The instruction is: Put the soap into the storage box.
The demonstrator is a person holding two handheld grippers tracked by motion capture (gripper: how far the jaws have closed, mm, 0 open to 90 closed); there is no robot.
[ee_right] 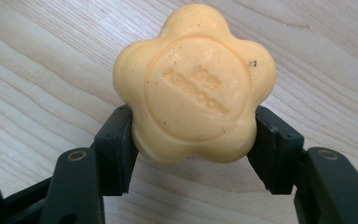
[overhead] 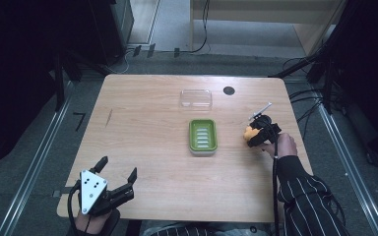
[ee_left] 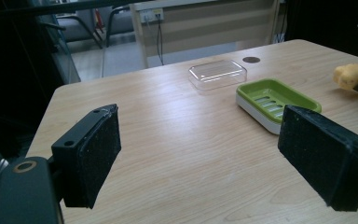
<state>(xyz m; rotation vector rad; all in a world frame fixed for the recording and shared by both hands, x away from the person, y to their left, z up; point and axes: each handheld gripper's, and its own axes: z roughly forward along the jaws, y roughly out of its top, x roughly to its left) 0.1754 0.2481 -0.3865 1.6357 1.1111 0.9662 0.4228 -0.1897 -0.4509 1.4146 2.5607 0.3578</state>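
The right gripper (ee_right: 193, 140) is clamped on a flower-shaped orange soap (ee_right: 193, 88), w/ one black jaw pressed to each lower side of the bar; a round stamped seal w/ raised lettering is seen on its face, text too blurred to read. In the high view the right gripper (overhead: 255, 133) is held over the table's right part by a hand in a striped sleeve (overhead: 307, 196), w/ the soap (overhead: 250, 132) at its tip, near the green soap dish (overhead: 203, 136) but apart from it. The dish, a slotted green tray on a white base, is set approx. at the table's centre. A clear plastic lid (overhead: 196, 98) is laid just beyond it, toward the far edge, and a small dark round spot (overhead: 229, 90) is seen to the lid's right. The left gripper (overhead: 117, 174) is held wide apart at the near left corner of the wooden table (overhead: 142, 123), nothing between its pads (ee_left: 100, 154), the grey three-cornered plate on top.
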